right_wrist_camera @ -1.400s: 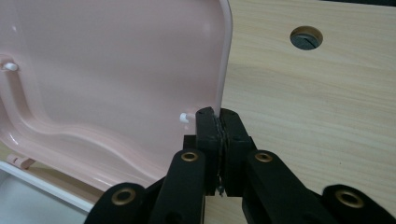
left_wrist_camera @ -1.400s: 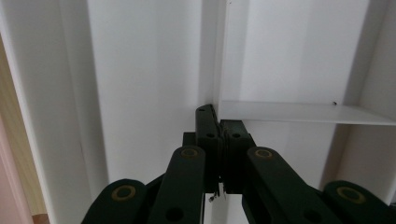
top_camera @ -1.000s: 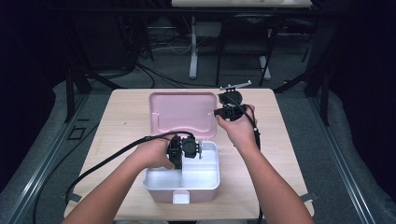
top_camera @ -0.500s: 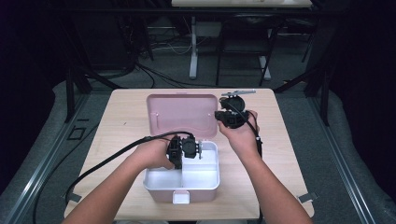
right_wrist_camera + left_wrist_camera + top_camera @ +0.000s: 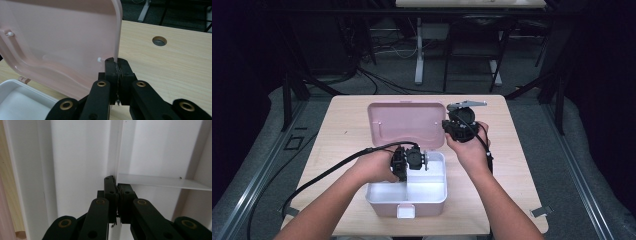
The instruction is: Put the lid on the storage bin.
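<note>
Pink plastic lid [image 5: 62, 42] — light, thin, bendy — is pinched at its edge by the right gripper [image 5: 116, 65]. Beside it, the left gripper [image 5: 117, 185] is squeezed onto the box's [image 5: 432, 197] white divider [image 5: 160, 182].

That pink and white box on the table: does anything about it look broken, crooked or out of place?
Nothing stands out. The box sits square on the table, white inside, its pink lid open. The right gripper grips the lid's edge.

Both forearms reach in from below. The left gripper [image 5: 412, 161] points down, jaws nearly together. The right gripper [image 5: 460, 125] sits farther forward, jaws pinched tight
</note>
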### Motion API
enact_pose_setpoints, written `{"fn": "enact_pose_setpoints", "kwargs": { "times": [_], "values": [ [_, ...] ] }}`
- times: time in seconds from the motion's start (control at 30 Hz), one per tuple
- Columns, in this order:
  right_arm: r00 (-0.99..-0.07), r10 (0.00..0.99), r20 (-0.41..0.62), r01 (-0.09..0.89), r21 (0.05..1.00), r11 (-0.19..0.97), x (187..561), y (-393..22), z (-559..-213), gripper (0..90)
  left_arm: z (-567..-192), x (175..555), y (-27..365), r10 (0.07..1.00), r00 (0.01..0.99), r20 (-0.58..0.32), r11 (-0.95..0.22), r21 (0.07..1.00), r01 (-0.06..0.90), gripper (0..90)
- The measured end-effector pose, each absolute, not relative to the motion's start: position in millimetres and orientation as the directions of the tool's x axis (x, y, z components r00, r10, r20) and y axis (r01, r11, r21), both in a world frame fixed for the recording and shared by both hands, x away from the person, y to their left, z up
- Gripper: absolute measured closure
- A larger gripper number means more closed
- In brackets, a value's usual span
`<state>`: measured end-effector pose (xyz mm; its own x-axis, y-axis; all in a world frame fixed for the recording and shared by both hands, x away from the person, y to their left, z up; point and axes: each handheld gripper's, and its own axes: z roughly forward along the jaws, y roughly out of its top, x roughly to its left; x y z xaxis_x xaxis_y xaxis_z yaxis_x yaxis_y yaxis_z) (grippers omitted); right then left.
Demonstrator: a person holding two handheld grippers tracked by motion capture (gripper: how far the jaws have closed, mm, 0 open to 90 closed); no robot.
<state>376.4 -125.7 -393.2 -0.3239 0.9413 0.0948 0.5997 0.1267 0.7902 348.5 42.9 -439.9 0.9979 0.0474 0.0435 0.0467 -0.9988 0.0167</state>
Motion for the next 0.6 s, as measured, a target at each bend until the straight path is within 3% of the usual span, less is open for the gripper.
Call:
{"fn": "enact_pose_setpoints", "kwargs": {
  "times": [0.07,0.3,0.6],
  "values": [
    [-0.361,0.924,0.125,0.605,0.785,0.130,376,-128,-393,88.6,-440,348,44,0.055,0.997,0.052,-0.998,0.021,0.054,86.7],
    [-0.348,0.931,0.107,0.600,0.788,0.134,375,-127,-393,88.6,-437,349,50,0.151,0.987,0.049,-0.988,0.048,0.148,82.5],
    [-0.345,0.932,0.112,0.603,0.787,0.129,375,-127,-393,88.6,-411,343,65,0.213,0.973,0.089,-0.972,0.118,0.202,76.0]
  ]
}}
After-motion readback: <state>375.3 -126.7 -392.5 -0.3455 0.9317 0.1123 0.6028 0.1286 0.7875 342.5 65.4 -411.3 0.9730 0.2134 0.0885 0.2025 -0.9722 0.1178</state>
